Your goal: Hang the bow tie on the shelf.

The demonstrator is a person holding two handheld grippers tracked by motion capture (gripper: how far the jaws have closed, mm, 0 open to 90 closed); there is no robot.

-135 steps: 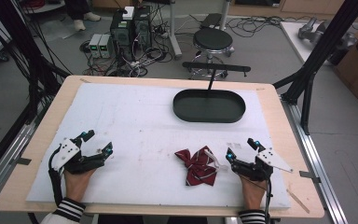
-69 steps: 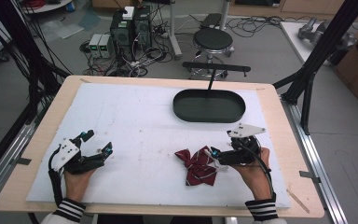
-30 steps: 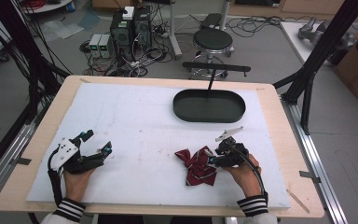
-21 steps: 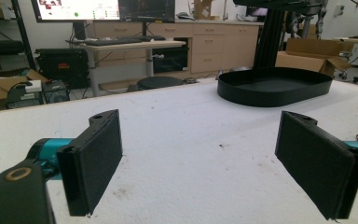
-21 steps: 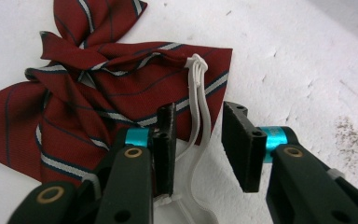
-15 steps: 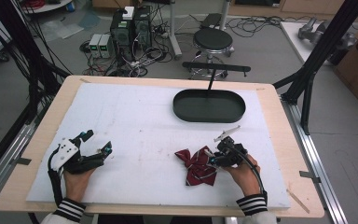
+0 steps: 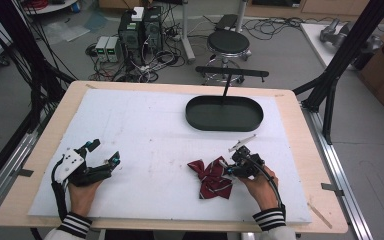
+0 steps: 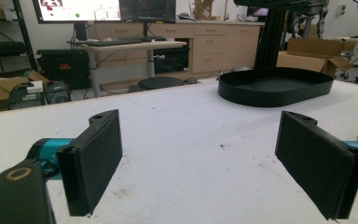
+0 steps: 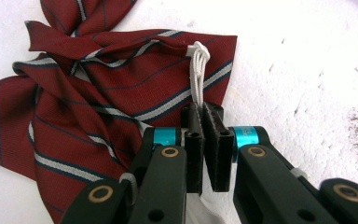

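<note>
1. High view: red striped bow tie (image 7: 211,176) lies on the white table mat (image 7: 150,130), near the front edge, right of centre. Right gripper (image 7: 232,168) sits at the tie's right edge; left gripper (image 7: 102,161) rests well apart on the mat's left side.
2. Right gripper view: jaws pressed together on the white elastic loop (image 9: 198,70) that comes off the tie's (image 9: 98,93) upper edge. The loop bundle runs down between the pads; the cloth itself lies just beyond the pad tips, apparently not pinched.
3. Left gripper view: jaws spread wide, nothing between them, bare mat below. Black oval tray (image 8: 275,86) stands ahead on the mat, empty as far as visible.
4. Tie looks flat on the mat, not lifted; cannot tell whether any part is off the surface.
5. Progress, as a judgement: grasp on the loop looks made, so pick-up is at its start. Lift and carry are left. Tray (image 7: 224,113) at the far side, well apart from the tie, is the likely drop spot, though that is a guess from layout.
6. Left hand (image 7: 82,195) idle, gripper parked; no share in the work at this moment.
7. Risk: thin elastic could slip from the pads once the tie's weight hangs on it.
</note>
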